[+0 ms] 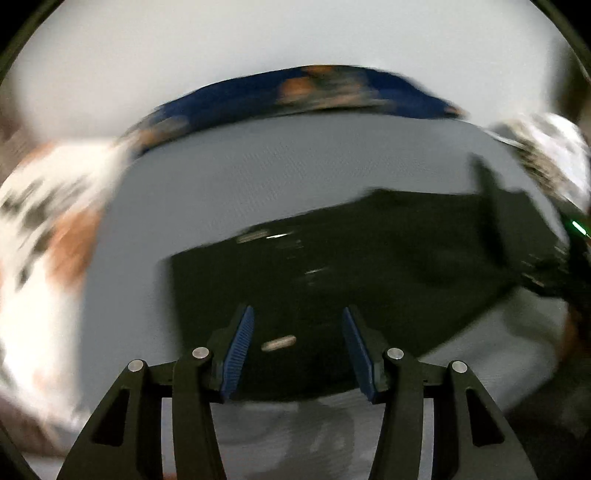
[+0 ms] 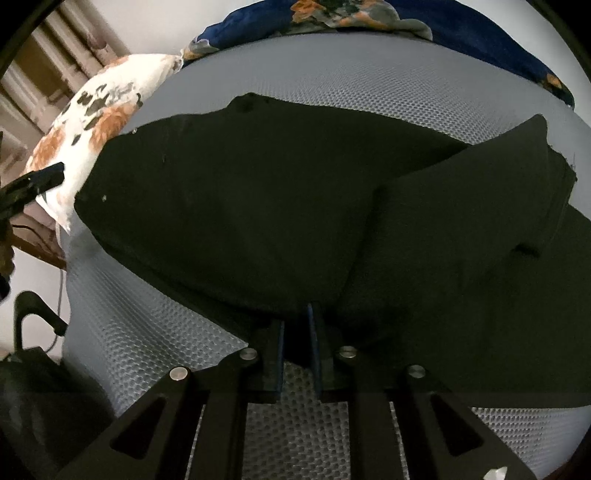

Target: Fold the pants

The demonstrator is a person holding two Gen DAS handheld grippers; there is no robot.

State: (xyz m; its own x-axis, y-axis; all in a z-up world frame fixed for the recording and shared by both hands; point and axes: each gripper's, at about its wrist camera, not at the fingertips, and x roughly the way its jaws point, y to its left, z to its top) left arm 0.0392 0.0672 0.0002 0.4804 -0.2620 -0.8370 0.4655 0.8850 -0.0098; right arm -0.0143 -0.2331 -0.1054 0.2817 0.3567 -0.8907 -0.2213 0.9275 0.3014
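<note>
Black pants (image 2: 258, 206) lie on a grey mesh-textured mattress (image 2: 369, 85), with one part folded over at the right (image 2: 480, 206). My right gripper (image 2: 297, 314) is shut on the near edge of the pants. In the blurred left wrist view the pants (image 1: 351, 266) lie flat ahead, with a small metal fastener (image 1: 277, 342) between the fingers. My left gripper (image 1: 297, 314) is open just above the pants, holding nothing. The left gripper also shows in the right wrist view at the far left (image 2: 33, 184).
A white pillow with orange and dark flowers (image 2: 99, 122) lies at the left of the mattress. A blue floral blanket (image 2: 332, 18) lies along the far edge. A dark chair (image 2: 33, 369) stands beside the bed at the lower left.
</note>
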